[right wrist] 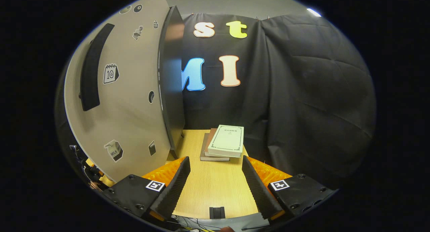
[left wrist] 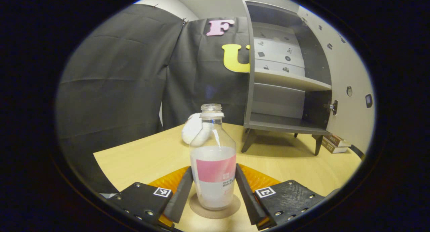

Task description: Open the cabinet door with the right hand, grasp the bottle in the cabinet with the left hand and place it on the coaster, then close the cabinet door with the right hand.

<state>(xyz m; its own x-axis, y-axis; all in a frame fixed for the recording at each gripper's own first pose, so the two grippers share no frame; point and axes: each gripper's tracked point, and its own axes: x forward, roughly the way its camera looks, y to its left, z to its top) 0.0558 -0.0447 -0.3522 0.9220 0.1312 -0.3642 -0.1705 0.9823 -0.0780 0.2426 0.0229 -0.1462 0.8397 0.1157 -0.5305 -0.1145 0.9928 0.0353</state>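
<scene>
Left claw: the left claw (left wrist: pixel 214 191) sits lowest and nearest in the left gripper view, its fingers spread to either side of the bottle (left wrist: pixel 213 161). They look very close to its sides or just off them; I cannot tell for sure whether either touches, so I read this as a let-go, not a pinch.
Bottle: upright, capless, partly filled with a pale liquid, standing on the round coaster (left wrist: pixel 215 208) on the tabletop (left wrist: pixel 141 154).
Right claw: the right claw (right wrist: pixel 215 188) is spread with nothing between its fingers, above bare tabletop, beside the door.
Behind the bottle: a white rounded object (left wrist: pixel 195 129), too unclear to name.
Cabinet door: the cabinet door (right wrist: pixel 127 101) stands swung wide, stickers on its face, its dark edge turned toward the right gripper view.
Cabinet: the cabinet (left wrist: pixel 285 81) stands farther back on short legs, and the shelves in view carry no bottle.
Books: a small stack of books (right wrist: pixel 223 143) lies beyond the door, by the booth wall.
Done, as I judge it: door opened, bottle taken out and set on the coaster.
Left: draw the left claw clear, then close the door with the right.
</scene>
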